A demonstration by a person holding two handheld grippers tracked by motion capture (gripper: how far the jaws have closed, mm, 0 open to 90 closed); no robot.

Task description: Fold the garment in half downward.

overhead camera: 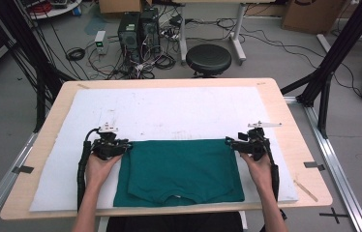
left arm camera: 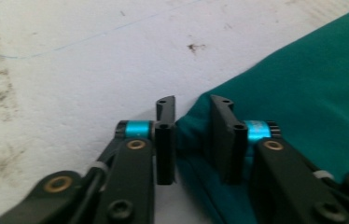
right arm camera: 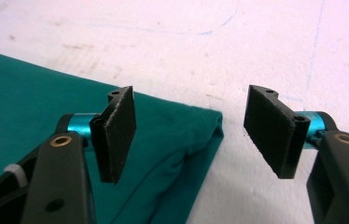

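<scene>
Folded green shirt [overhead camera: 179,171] flat on a white sheet [overhead camera: 169,111] atop the wooden desk [overhead camera: 285,101], near the front edge, collar toward the person. Left claw [overhead camera: 127,145] at the far left corner of the shirt, right claw [overhead camera: 228,141] at the far right corner, each gripped from behind by a hand [overhead camera: 99,166].

In the left gripper view, left claw [left arm camera: 193,140] narrowed around the shirt [left arm camera: 303,88] corner, green cloth bunched between the two black pads; pads close on either side of the fold, firm pinch or mere contact impossible to tell. White sheet [left arm camera: 70,60] stained and scuffed, faint blue line across it.

In the right gripper view, right claw [right arm camera: 191,135] released, pads wide apart, the shirt [right arm camera: 32,93] corner lying below and between them, nearer the left pad, untouched by either. Bare white sheet [right arm camera: 256,42] under the right pad.

Beyond the desk on the floor: a black round stool [overhead camera: 208,59], computer towers [overhead camera: 138,29] and tangled cables.
</scene>
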